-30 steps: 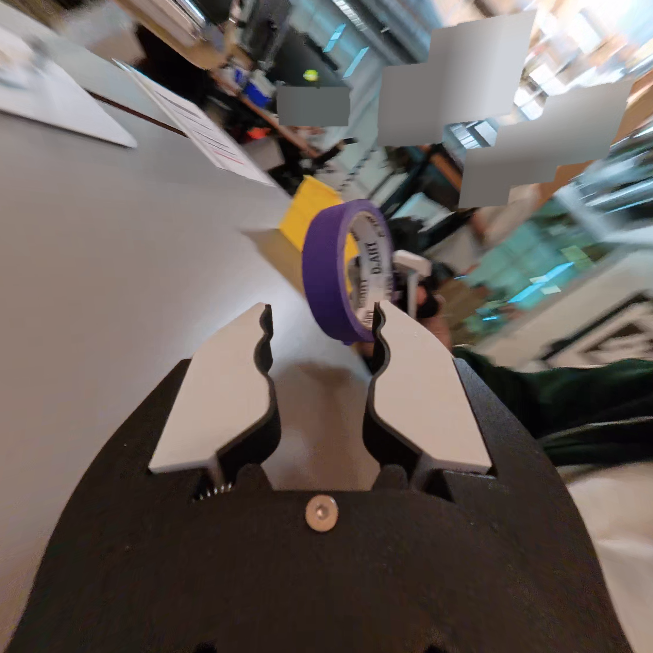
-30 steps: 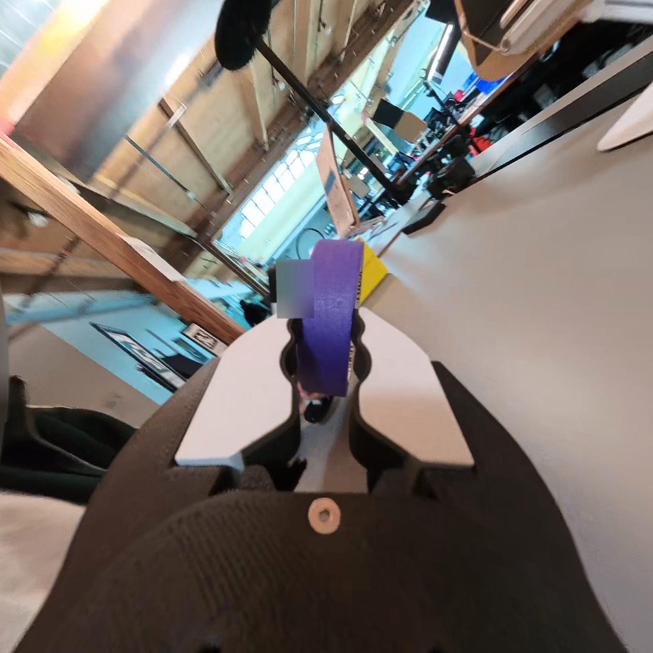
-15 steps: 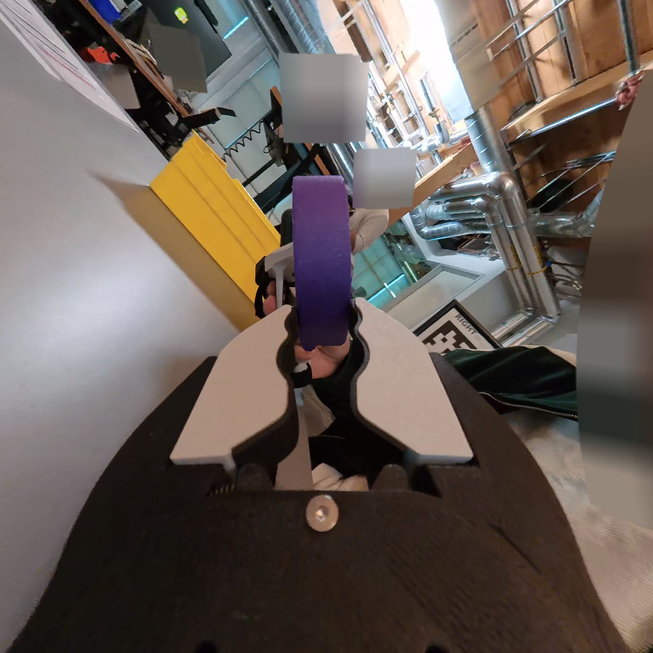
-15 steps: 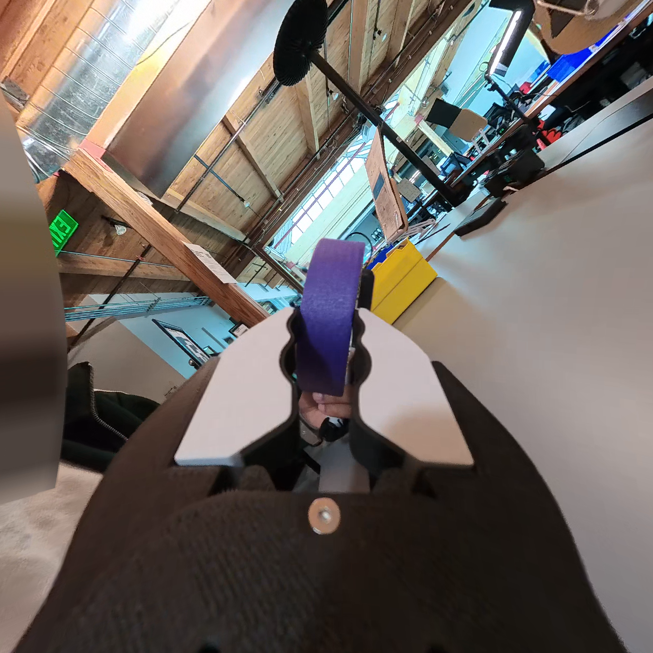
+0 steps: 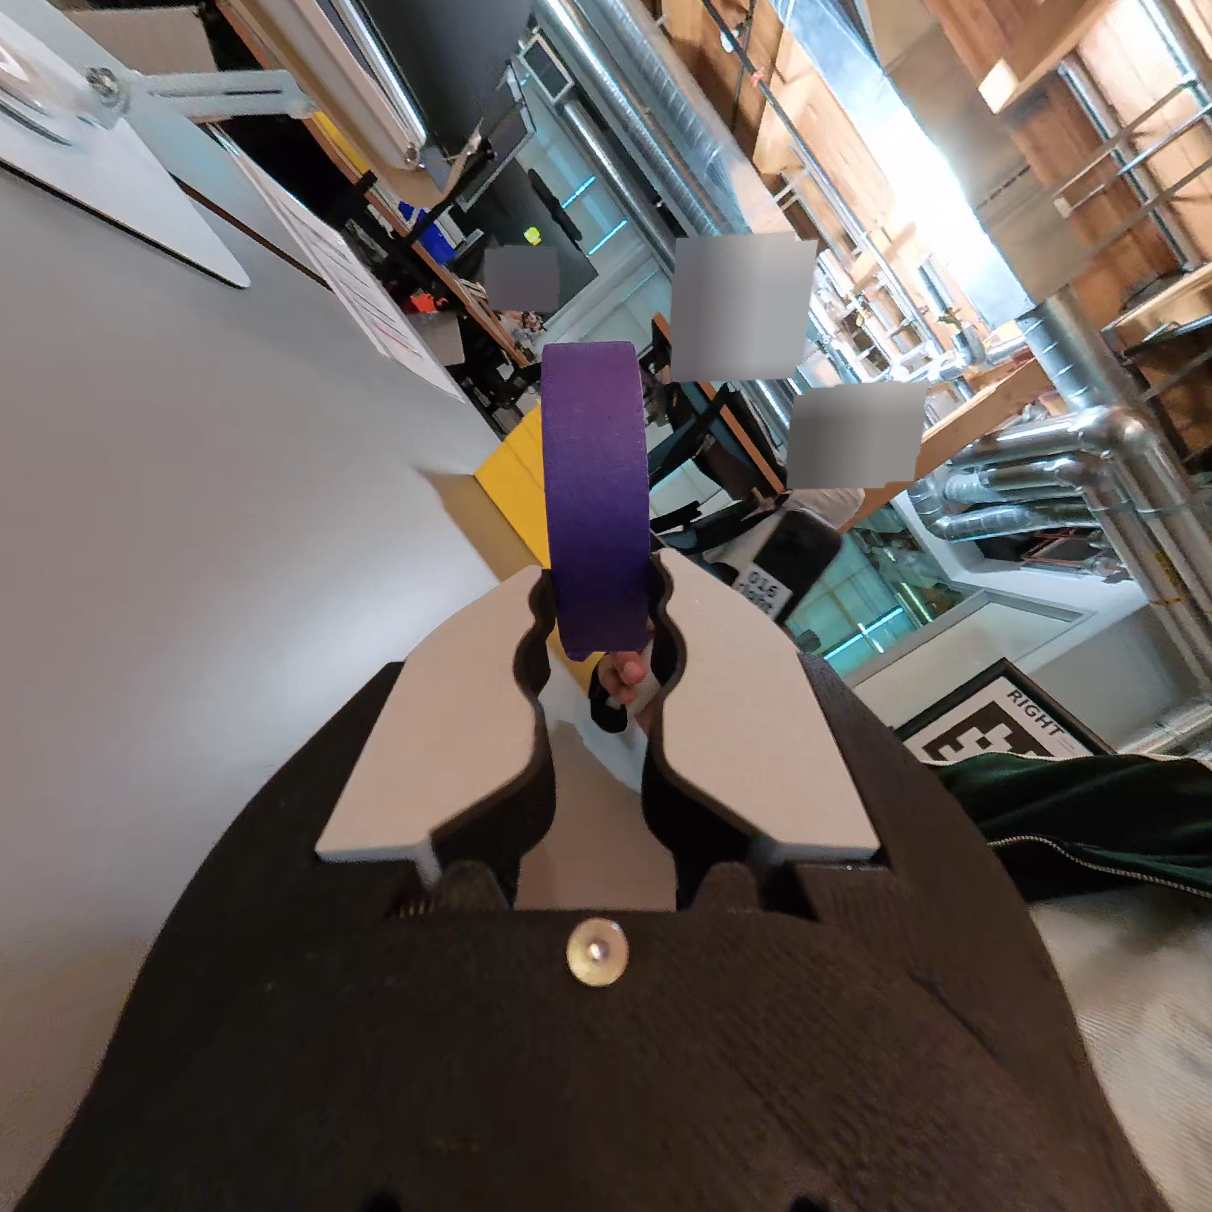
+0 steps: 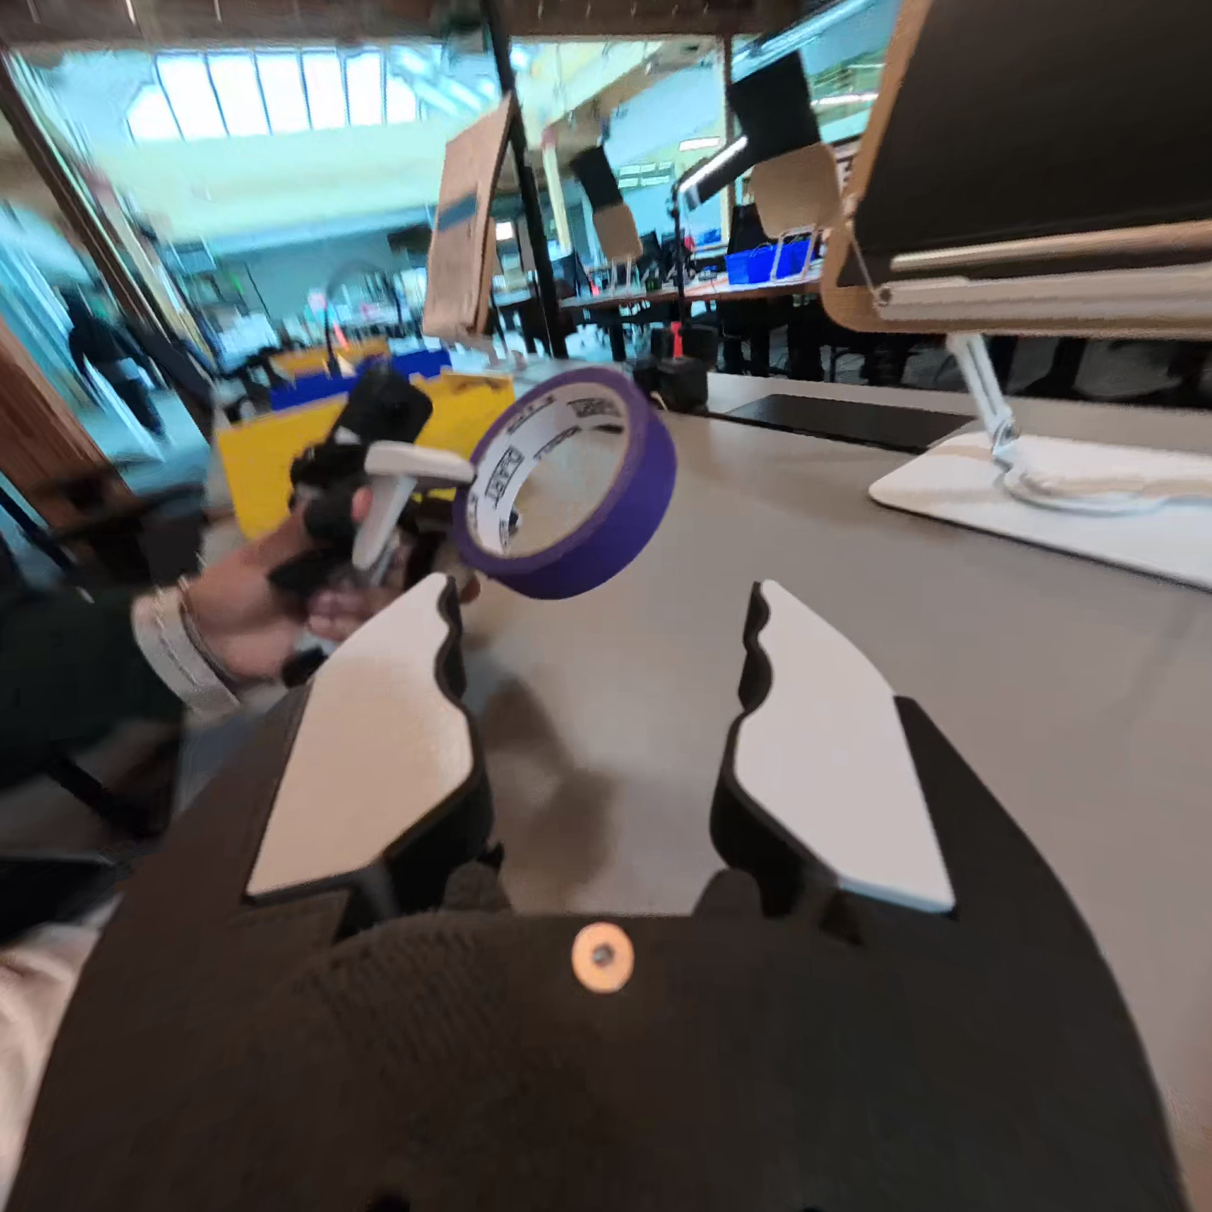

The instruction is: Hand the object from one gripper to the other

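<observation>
Half a second ago both grippers were clamped on the roll of tape; since then the right gripper (image 6: pixel 600 600) has let go and pulled back, its jaws now spread wide with nothing between them. The roll of tape (image 5: pixel 595 498) sits edge-on between the fingertips of the left gripper (image 5: pixel 598 580), which is closed on its rim and holds it in the air above the grey table (image 6: pixel 885 656). From the right wrist view the roll (image 6: pixel 567 482) hangs tilted, just ahead of the empty jaws and apart from them, with the hand (image 6: pixel 262 610) holding the left gripper's handle beside it, though that part is blurred by motion. The handover itself looks done. What remains is probably for the right gripper to keep clear while the left carries the roll steadily or sets it down.
</observation>
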`<state>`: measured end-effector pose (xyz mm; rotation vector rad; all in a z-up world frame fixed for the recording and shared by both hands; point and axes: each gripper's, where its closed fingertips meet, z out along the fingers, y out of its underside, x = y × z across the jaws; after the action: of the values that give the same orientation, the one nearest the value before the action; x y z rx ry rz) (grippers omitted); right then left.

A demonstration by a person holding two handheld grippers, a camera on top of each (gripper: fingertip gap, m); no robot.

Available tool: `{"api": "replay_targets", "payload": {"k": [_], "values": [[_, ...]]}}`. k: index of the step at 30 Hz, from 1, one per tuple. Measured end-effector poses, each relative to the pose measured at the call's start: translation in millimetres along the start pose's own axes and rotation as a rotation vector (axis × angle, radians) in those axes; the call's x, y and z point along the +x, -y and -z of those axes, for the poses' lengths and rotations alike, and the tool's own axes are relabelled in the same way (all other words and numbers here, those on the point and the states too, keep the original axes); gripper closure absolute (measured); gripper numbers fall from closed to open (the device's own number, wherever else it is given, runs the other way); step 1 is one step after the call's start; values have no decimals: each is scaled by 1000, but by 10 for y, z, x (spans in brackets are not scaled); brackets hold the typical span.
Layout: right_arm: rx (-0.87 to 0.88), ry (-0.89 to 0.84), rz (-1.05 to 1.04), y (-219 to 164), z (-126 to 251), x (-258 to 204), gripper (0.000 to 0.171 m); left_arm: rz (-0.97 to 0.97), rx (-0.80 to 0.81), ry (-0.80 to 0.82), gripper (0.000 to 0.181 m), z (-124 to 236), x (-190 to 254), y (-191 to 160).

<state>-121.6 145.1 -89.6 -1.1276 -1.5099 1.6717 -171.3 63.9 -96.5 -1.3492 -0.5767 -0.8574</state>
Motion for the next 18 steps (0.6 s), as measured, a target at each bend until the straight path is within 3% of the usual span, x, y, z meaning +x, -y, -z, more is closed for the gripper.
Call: {"api": "replay_targets", "payload": {"k": [10, 14, 18], "values": [[-376, -89, 986, -455, -147, -413, 127, -131, -143, 134, 153, -143, -47, -274], [-472, -117, 1145, -565, -145, -421, 141, -202, -197, 161, 153, -216, -9, -398], [-558, -143, 1174, -661, -131, -319, 144, -237, -220, 163, 153, -252, 31, -450]]}}
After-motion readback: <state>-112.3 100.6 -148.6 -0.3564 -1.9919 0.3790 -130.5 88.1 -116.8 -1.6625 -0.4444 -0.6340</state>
